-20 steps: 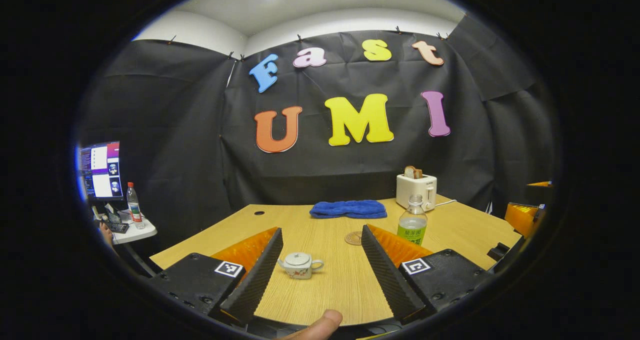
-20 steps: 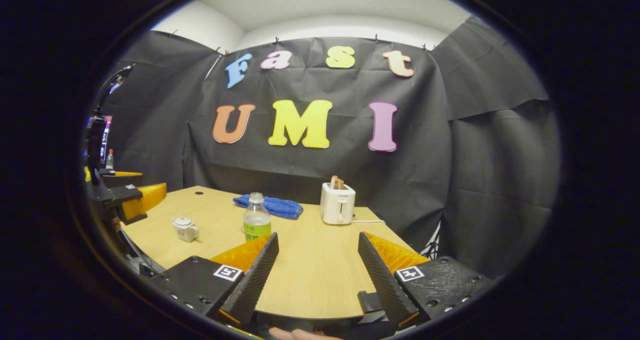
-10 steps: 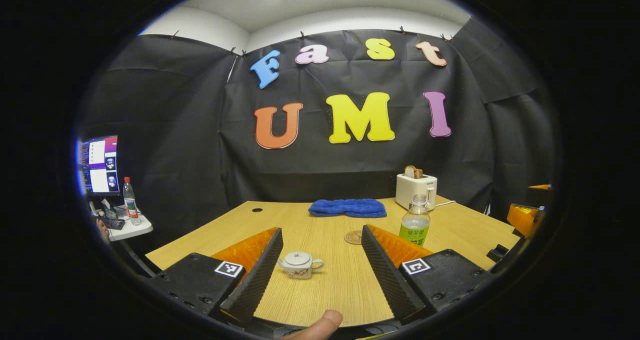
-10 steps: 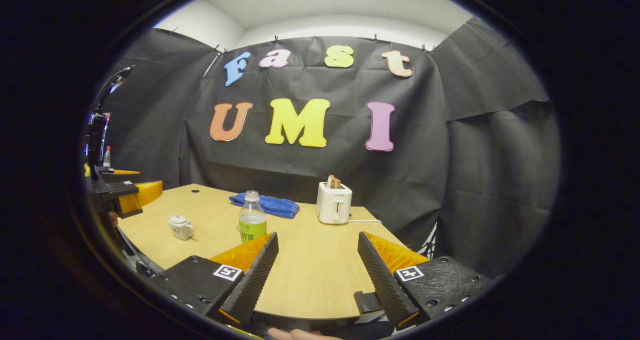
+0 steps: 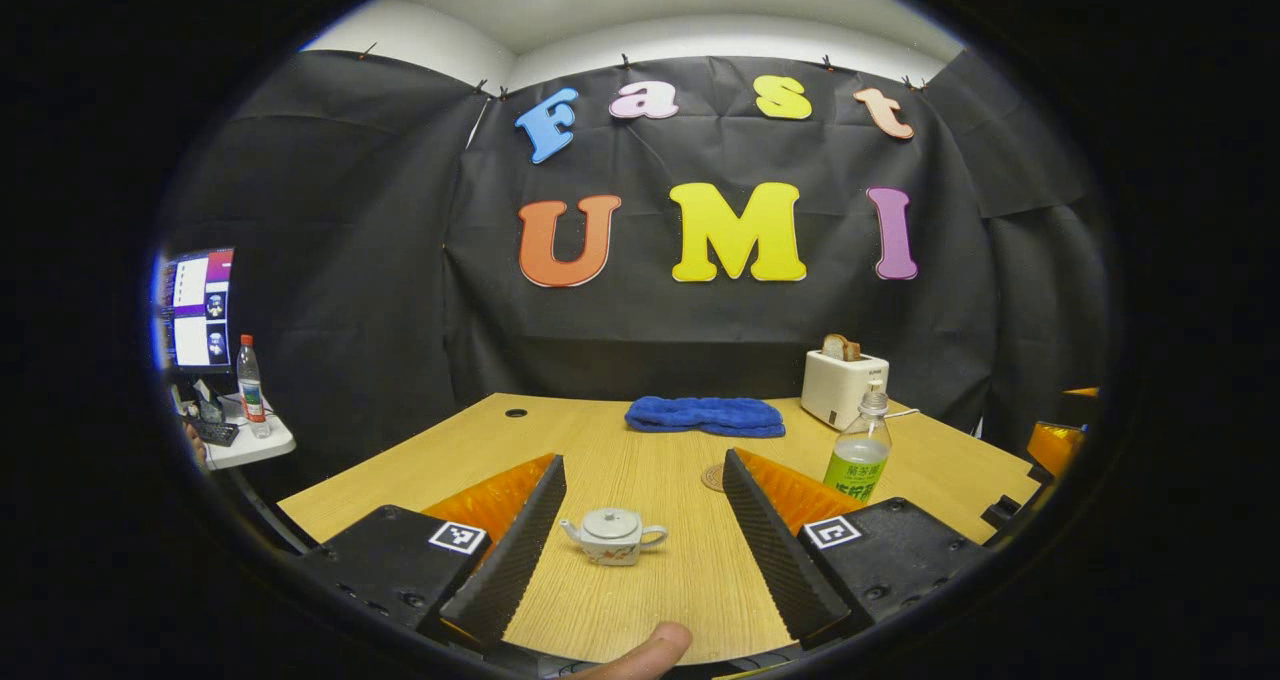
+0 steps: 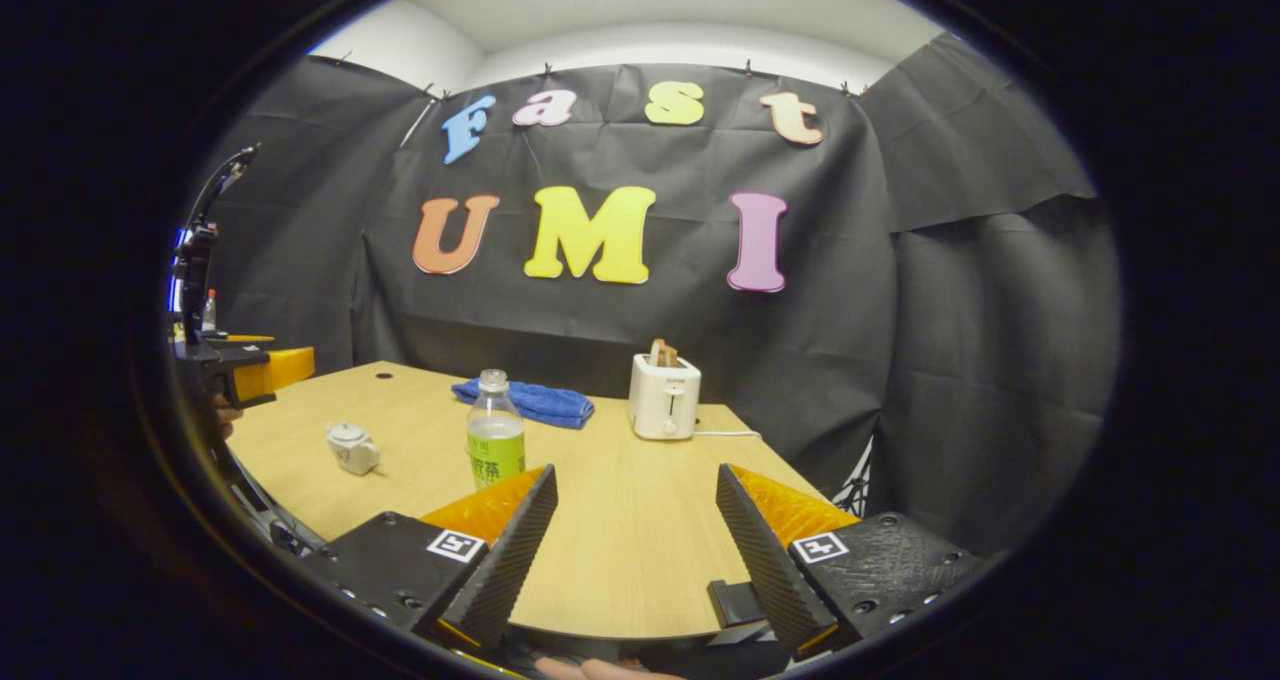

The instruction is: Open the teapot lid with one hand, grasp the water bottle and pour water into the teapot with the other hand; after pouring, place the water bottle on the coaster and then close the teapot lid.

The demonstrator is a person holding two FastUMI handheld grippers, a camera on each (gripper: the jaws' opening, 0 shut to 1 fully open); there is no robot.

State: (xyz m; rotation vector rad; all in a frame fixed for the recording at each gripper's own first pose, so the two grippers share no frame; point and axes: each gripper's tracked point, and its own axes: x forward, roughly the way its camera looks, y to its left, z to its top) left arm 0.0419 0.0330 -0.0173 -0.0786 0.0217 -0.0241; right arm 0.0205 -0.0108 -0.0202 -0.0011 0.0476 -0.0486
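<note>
- Your left gripper [image 5: 640,550], jaws wide and empty, framed the lidded teapot [image 5: 613,537] near the table's front edge; lid-lifting came next.
- Your right gripper [image 6: 633,550], likewise open, idled right of the water bottle [image 6: 495,442].

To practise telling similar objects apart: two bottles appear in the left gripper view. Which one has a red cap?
The small bottle on the white side table at far left; the water bottle on the wooden table has a pale cap and green label.

no text can be read with certainty. the water bottle [image 5: 858,448] carries a green label with characters too small to make out, and a square black-and-white marker [image 5: 458,537] sits on the left tool's finger mount.
</note>
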